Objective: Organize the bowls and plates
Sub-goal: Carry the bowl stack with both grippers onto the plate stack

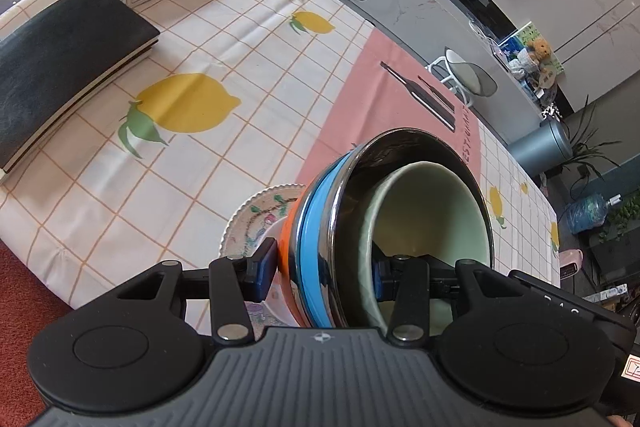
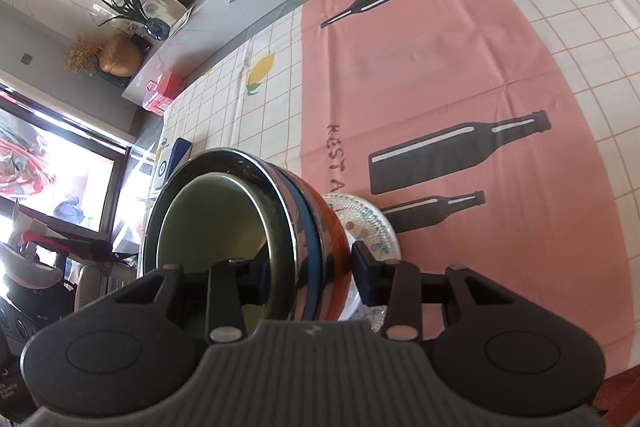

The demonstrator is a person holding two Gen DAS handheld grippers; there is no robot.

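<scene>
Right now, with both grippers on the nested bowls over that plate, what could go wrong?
1. The bowl stack is pinched only at opposite rims by the left gripper and the right gripper; uneven motion could twist it loose.
2. The green bowl sits loose inside the steel bowl, so tilting could tip it out.
3. The patterned plate lies right under the stack; lowering off-centre could knock it.

The steel bowl (image 1: 404,163) is showing blue and orange bands, holding a pale green bowl (image 1: 432,211). The plate (image 1: 256,223) is wearing floral print. The tablecloth (image 1: 240,27) is displaying yellow lemons on an orange grid.
</scene>
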